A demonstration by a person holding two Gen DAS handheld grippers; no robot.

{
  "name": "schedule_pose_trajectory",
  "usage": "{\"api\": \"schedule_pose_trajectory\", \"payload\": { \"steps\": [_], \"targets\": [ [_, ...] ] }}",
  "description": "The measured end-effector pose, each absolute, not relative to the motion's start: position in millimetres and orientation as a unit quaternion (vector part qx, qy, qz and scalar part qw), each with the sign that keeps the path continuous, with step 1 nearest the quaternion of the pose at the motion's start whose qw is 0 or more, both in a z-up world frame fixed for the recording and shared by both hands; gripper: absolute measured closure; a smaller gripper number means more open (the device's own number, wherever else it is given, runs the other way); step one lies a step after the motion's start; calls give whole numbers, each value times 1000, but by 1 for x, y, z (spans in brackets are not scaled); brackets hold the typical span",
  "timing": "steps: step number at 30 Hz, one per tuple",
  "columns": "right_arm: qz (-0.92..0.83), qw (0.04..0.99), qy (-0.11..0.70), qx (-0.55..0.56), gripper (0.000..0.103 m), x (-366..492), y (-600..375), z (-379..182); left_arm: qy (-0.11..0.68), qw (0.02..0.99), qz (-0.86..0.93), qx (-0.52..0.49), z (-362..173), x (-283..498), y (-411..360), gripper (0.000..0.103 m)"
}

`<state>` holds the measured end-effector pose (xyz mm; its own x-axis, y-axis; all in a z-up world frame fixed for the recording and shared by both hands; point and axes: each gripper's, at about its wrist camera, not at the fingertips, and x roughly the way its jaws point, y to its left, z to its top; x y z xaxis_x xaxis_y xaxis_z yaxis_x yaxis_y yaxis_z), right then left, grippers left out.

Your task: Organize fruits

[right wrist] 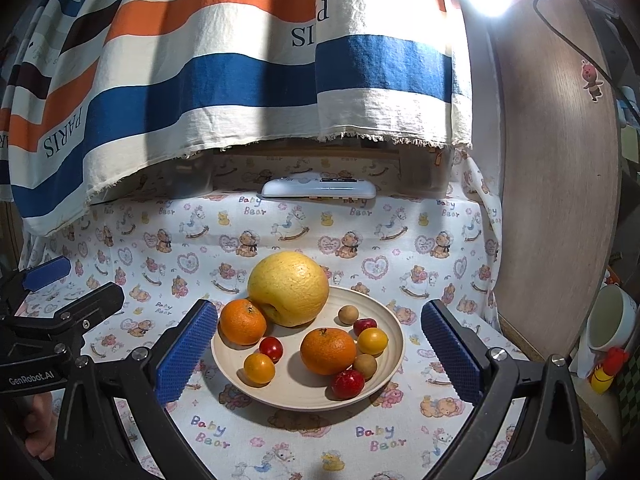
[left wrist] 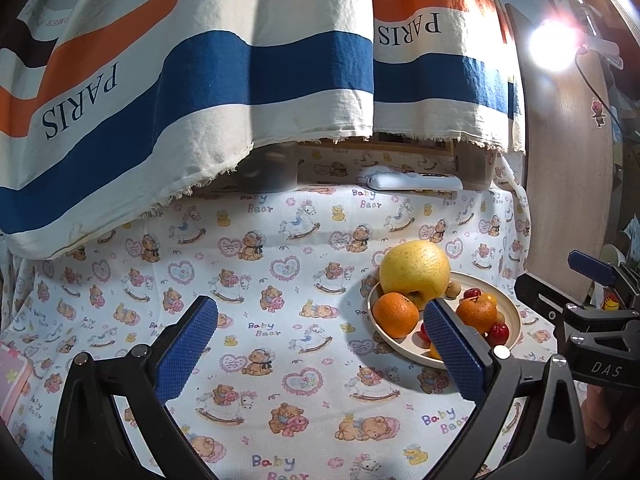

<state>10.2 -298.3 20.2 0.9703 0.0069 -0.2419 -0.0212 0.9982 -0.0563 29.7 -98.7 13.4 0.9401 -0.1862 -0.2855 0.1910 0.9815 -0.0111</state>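
**Both claws open and empty; all fruit on the plate**

The right claw [right wrist: 320, 354] stood wide open with nothing in its grip. The cream plate [right wrist: 390, 322] lay directly ahead, between its blue pads [right wrist: 186, 350], with the plate's left rim close to the left pad and a clear strip of cloth between the right rim and the right pad. On the plate were a large yellow fruit [right wrist: 289, 287] at the far side, overhanging the far rim, two oranges [right wrist: 328, 350], two small yellow fruits [right wrist: 259, 368], three small red fruits [right wrist: 347, 383] and two small brown round fruits [right wrist: 347, 314].

The left claw [left wrist: 322, 350] was also spread wide and held nothing. The plate sat ahead and to its right, partly behind its right pad. Bare printed cloth on the surface [left wrist: 260, 280] lay open between and ahead of its pads.

Beyond both claws a striped curtain [right wrist: 240, 80] hung with its frayed hem above the surface, and a white remote [right wrist: 319, 189] lay beneath that hem. A wooden panel [right wrist: 560, 200] bounded the right side, with a mug [right wrist: 612, 320] past it.
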Motion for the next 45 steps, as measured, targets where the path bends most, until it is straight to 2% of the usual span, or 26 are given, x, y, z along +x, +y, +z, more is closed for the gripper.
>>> {"api": "schedule_pose_trajectory", "payload": {
  "steps": [45],
  "targets": [
    [7,992,125,-29,1,12,-298,18,143,986,-90,7,13,30,-96,1]
  ]
}}
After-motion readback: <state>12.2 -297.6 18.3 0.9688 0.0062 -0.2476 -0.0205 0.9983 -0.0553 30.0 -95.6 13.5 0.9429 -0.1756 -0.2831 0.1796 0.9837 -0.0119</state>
